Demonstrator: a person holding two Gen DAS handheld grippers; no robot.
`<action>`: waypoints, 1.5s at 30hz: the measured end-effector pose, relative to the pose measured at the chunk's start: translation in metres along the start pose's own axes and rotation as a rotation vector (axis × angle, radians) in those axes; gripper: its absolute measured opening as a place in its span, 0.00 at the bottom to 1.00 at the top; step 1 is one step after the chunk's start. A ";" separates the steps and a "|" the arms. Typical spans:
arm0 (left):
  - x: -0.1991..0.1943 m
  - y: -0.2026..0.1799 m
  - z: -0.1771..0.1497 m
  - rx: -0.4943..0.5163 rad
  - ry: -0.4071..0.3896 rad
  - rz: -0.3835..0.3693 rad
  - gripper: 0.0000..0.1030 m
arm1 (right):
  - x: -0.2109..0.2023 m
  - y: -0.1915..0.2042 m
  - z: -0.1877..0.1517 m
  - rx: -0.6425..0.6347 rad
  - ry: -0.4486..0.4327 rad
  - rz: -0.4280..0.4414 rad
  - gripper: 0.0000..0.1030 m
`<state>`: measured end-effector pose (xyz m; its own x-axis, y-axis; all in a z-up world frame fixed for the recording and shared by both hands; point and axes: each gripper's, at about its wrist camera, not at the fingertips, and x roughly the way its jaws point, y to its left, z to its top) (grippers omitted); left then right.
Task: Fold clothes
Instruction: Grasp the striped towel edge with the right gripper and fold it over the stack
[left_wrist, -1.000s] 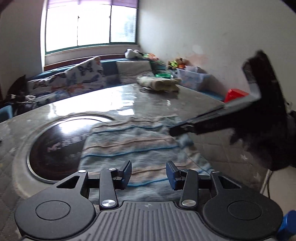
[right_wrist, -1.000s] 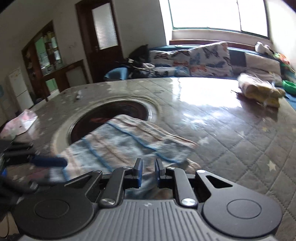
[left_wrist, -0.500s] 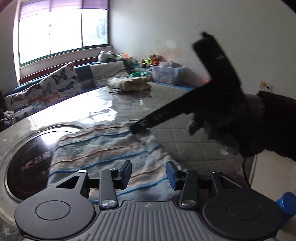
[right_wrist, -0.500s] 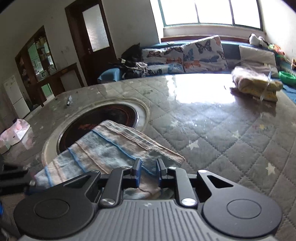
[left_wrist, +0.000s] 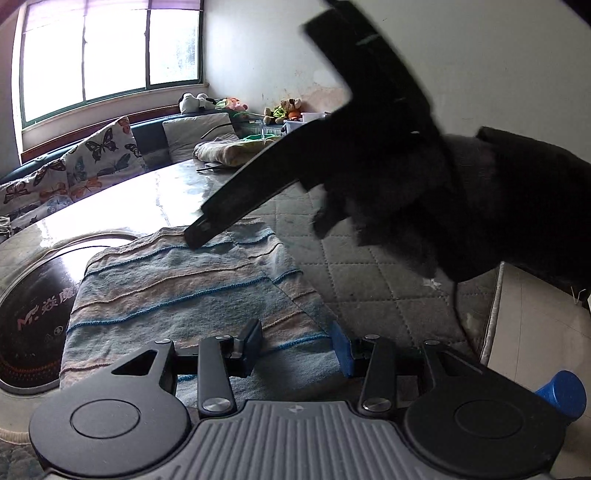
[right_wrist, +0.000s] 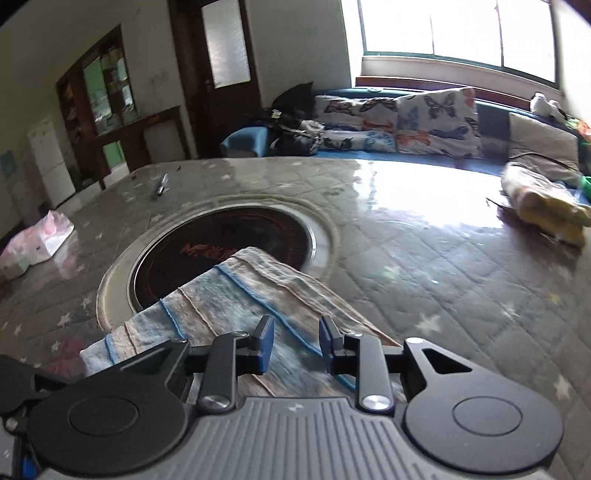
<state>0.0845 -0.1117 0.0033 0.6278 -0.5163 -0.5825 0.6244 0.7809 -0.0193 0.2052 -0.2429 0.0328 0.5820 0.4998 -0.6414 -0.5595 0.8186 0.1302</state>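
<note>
A folded blue and beige striped cloth (left_wrist: 184, 288) lies flat on the quilted table, partly over the round black hotplate (left_wrist: 26, 321). My left gripper (left_wrist: 297, 347) is open and empty over the cloth's near edge. My right gripper (right_wrist: 293, 343) is open and empty above the same cloth (right_wrist: 236, 295). In the left wrist view the right gripper's tip (left_wrist: 199, 232) comes in from the right in a dark-gloved hand and hovers at the cloth's far edge.
The hotplate (right_wrist: 225, 243) sits in the table's middle. A folded yellow and white pile (right_wrist: 543, 206) lies at the far right edge. A pen (right_wrist: 162, 183) and a pink bag (right_wrist: 40, 236) lie on the left. The table edge (left_wrist: 491, 314) runs at right.
My right gripper has opened and let go of the cloth, which now lies flat. It has risen and moved along the cloth. My left gripper stays open.
</note>
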 end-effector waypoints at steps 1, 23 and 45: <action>0.000 0.000 0.000 -0.002 0.000 0.000 0.44 | 0.006 0.001 0.001 0.000 0.007 0.002 0.26; 0.002 -0.002 -0.006 -0.014 -0.004 -0.021 0.52 | 0.038 0.019 0.019 -0.100 0.034 0.043 0.28; 0.003 -0.003 -0.008 -0.026 -0.015 -0.050 0.59 | 0.091 0.024 0.046 -0.115 0.089 -0.003 0.22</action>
<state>0.0811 -0.1130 -0.0048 0.6029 -0.5600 -0.5683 0.6428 0.7628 -0.0697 0.2717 -0.1644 0.0124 0.5317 0.4660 -0.7072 -0.6247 0.7796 0.0441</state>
